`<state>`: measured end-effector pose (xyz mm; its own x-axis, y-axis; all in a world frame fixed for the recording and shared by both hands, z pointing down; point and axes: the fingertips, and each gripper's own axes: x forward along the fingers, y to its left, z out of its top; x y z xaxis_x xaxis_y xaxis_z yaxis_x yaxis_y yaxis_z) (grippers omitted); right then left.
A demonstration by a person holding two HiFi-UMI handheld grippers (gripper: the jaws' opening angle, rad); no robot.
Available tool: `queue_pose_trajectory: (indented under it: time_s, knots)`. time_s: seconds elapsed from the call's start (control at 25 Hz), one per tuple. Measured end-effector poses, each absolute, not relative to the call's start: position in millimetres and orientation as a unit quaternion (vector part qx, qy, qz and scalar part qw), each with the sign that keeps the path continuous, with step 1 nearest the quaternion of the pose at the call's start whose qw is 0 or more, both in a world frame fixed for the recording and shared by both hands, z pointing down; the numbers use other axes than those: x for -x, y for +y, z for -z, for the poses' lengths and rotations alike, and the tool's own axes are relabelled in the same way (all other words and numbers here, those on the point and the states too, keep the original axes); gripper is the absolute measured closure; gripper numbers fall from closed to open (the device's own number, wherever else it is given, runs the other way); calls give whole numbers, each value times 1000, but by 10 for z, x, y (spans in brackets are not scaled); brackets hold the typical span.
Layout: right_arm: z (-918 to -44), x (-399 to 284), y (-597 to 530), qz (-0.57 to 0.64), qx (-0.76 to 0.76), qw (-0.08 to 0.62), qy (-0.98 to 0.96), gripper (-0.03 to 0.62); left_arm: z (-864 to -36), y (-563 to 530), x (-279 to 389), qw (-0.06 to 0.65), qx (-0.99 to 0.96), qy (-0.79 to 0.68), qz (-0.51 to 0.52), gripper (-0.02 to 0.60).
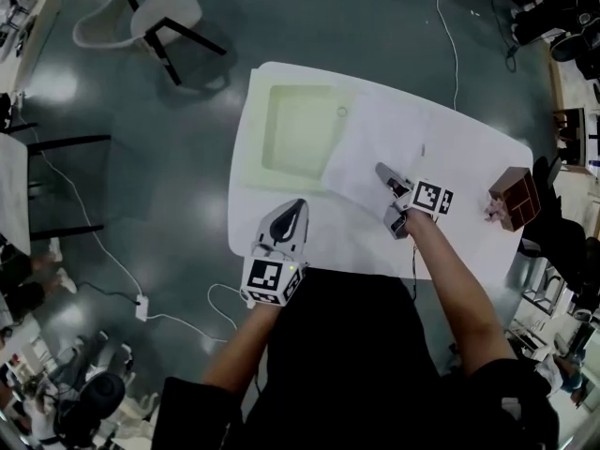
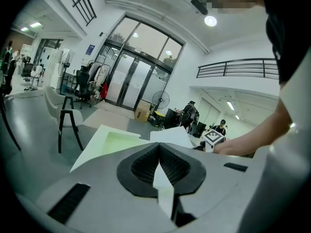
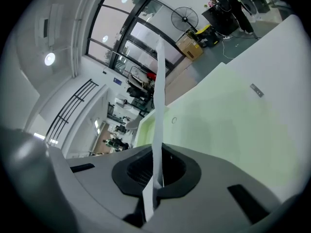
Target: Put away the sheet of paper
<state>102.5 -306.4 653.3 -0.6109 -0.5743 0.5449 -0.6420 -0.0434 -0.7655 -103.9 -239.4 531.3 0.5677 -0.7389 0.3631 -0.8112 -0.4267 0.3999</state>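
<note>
Right gripper (image 3: 156,165) pointed forward and down, its jaws clamped tight on the sheet of paper (image 1: 375,148), just right of a pale green tray (image 1: 300,129). Left gripper (image 2: 159,148) was closed, empty, at the near edge of the white table (image 1: 478,157). The person's dark clothing (image 1: 366,364) hid part of that edge. Grey floor (image 1: 187,157) all round, a chair (image 1: 141,17) beyond.

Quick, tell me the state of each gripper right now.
Left gripper: closed, jaw tips together, nothing held.
Right gripper: closed on the sheet of paper.
</note>
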Motion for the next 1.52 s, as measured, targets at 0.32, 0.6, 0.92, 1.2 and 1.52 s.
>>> queue_pose_trajectory:
  time_s: [0.32,0.6,0.92,1.2,1.52]
  knots:
    - [-6735,-1099,-3147,-578,-429,50,-693,595,-5350,-2379,952,277,-835,-468,-82,578]
    - [-6835,-1114,-3262,-569,-427,74,-699,595,-5371,-2402,899,286,-834,-464,-86,578]
    - [-7012,-1036,-3219,-589,-408,83,-692,595,-5393,-2443,831,291,-830,-468,-86,578]
    - [-7151,-782,-3235,-608,-380,97,-690,595,-5482,-2412,871,302,-819,-479,-85,578]
    - [-7205,-459,-3381,-611,-360,102,-698,595,-5411,-2490,983,314,-812,-487,-67,578]
